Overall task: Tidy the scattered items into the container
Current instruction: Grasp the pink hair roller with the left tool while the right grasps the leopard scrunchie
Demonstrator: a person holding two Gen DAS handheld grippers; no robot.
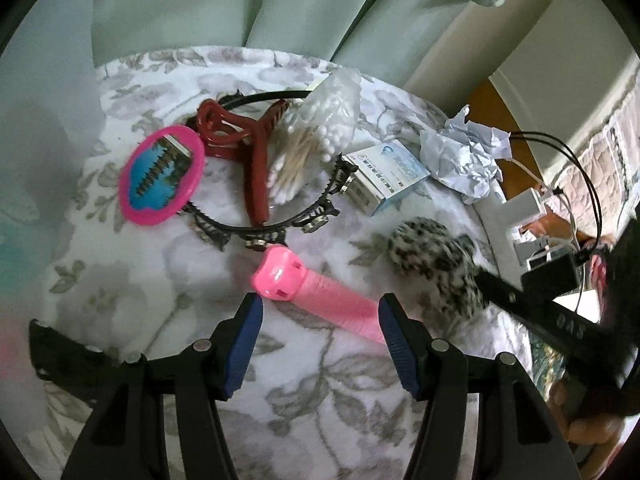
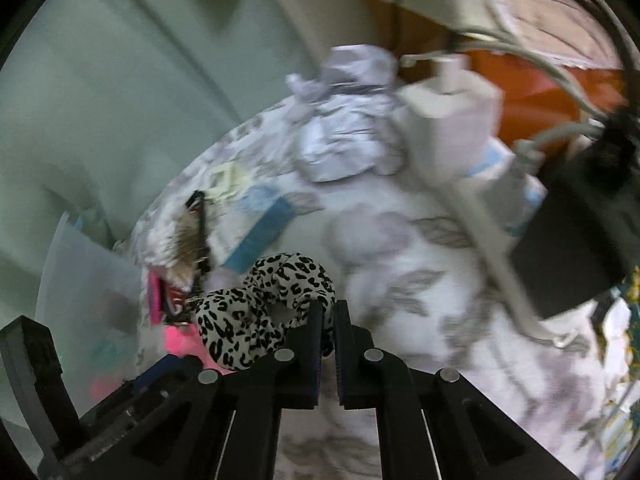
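Left wrist view: left tool spread, straddling pink comb lying diagonally; right tool pinches leopard scrunchie.

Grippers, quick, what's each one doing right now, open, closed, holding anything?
Left gripper: open, empty, fingers either side of the pink comb.
Right gripper: shut on the leopard scrunchie.

Left gripper open over pink comb, leopard scrunchie nearby
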